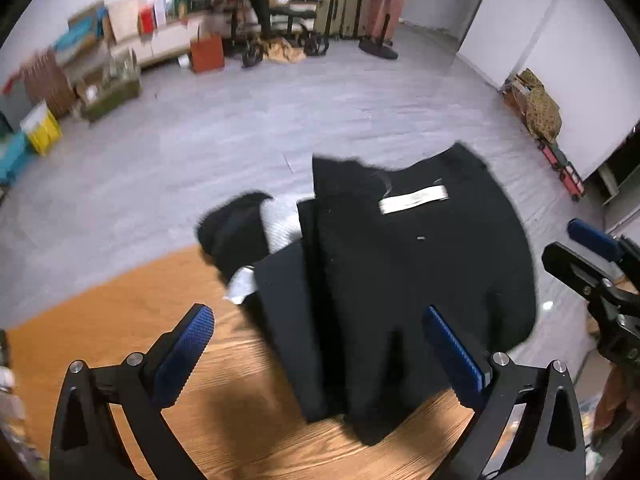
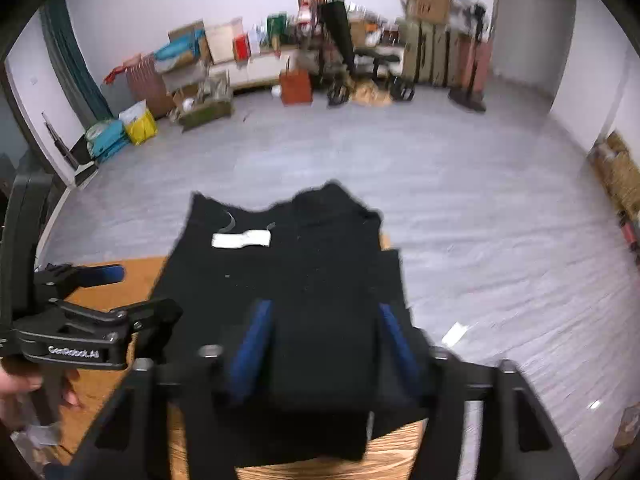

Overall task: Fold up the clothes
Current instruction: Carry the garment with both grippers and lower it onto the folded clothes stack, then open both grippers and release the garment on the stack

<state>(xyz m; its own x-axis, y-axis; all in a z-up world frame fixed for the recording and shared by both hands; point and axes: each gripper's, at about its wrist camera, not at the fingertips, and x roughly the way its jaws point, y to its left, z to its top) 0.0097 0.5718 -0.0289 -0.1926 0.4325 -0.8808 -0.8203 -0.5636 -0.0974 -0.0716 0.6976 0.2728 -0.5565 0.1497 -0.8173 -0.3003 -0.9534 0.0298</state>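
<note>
A black garment (image 1: 400,272) with a white neck label (image 1: 414,199) lies folded on the wooden table (image 1: 132,320), its far part hanging over the table edge. A black-and-white piece (image 1: 256,228) lies beside it on the left. My left gripper (image 1: 320,344) is open, its blue pads either side of the garment's near edge, holding nothing. In the right wrist view the garment (image 2: 288,280) and its label (image 2: 240,239) lie ahead. My right gripper (image 2: 320,340) is open with the garment's near fold between its pads. The left gripper also shows at the left (image 2: 104,292).
The table edge (image 2: 404,432) drops to a grey floor (image 1: 240,128). Boxes, bags and suitcases (image 1: 344,4) line the far wall. A patterned bag (image 1: 540,108) leans against the right wall. The right gripper shows at the right edge of the left wrist view (image 1: 600,264).
</note>
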